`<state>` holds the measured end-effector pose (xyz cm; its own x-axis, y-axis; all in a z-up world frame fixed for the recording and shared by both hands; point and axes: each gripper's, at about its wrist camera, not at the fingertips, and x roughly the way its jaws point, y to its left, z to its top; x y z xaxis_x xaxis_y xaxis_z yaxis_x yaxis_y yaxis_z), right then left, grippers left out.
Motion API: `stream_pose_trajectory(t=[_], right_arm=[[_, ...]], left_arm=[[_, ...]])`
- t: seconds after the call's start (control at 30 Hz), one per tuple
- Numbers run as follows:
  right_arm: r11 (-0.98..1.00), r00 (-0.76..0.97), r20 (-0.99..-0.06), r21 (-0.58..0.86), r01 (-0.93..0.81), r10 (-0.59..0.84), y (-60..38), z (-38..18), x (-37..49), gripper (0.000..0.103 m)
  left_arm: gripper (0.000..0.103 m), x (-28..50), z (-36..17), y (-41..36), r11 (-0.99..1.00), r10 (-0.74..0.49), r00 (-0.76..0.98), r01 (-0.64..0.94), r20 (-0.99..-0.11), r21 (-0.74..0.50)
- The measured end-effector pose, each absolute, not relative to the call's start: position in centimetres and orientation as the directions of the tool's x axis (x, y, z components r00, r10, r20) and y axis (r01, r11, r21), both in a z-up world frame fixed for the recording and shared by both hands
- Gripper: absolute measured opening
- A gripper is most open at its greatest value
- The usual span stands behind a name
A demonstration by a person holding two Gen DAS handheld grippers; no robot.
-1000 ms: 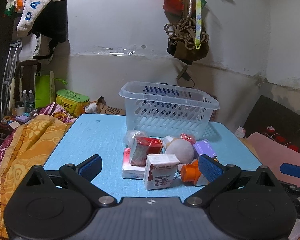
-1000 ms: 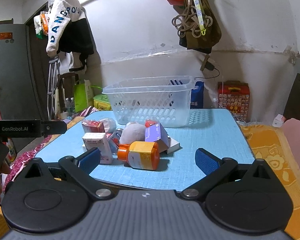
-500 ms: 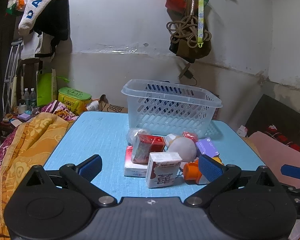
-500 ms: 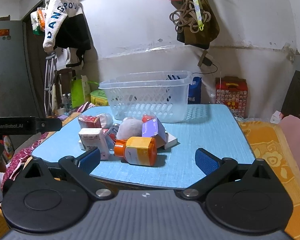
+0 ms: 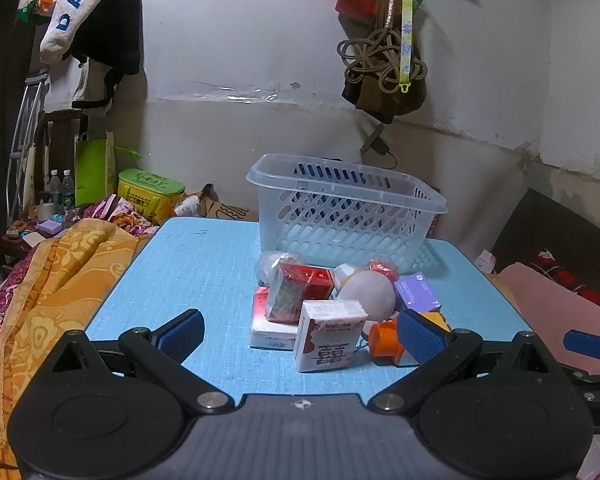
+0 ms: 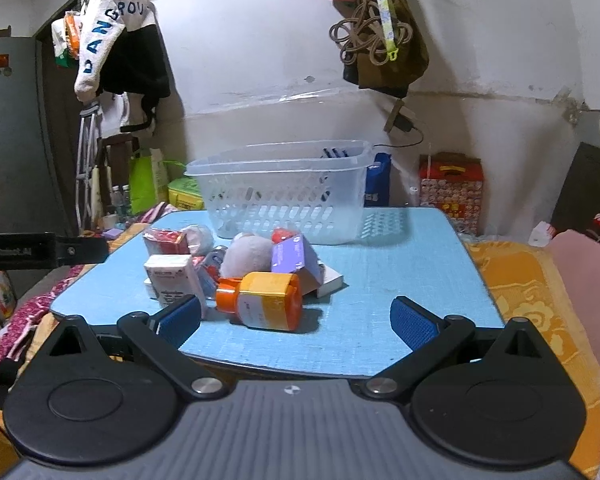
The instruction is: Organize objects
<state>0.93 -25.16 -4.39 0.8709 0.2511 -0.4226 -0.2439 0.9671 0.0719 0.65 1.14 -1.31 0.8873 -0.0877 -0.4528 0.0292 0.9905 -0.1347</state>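
A pile of small objects lies on the blue table (image 5: pixel 204 276) in front of a clear plastic basket (image 5: pixel 348 208): a white carton with red print (image 5: pixel 328 334), a red box (image 5: pixel 300 290), a grey plush ball (image 5: pixel 368 294), a purple box (image 5: pixel 416 292) and an orange-capped yellow bottle (image 6: pixel 266 300) on its side. The basket (image 6: pixel 284 196) looks empty. My left gripper (image 5: pixel 300 336) is open and empty, near the table's front edge before the carton. My right gripper (image 6: pixel 298 322) is open and empty, just before the bottle.
An orange patterned blanket (image 5: pixel 52 280) lies left of the table and another (image 6: pixel 520 280) on its right. A green bag (image 5: pixel 94 172), bottles and a green tin (image 5: pixel 150 192) stand at the back left. Bags (image 5: pixel 384 64) hang on the wall above the basket.
Both grippers have drifted slightly; the pile sits a little lower and nearer in both views. Nothing was grasped and the objects have not moved.
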Motion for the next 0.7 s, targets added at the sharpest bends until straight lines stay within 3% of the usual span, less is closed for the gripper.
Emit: stream_pose_trajectory(t=[0.7], right_arm=[[0.976, 0.873, -0.438, 0.084, -0.198, 0.215, -25.98, -4.84, 1.04, 0.103]], left_arm=[[0.103, 0.77, -1.64, 0.82, 0.99, -0.089, 0.872, 0.024, -0.481, -0.141]])
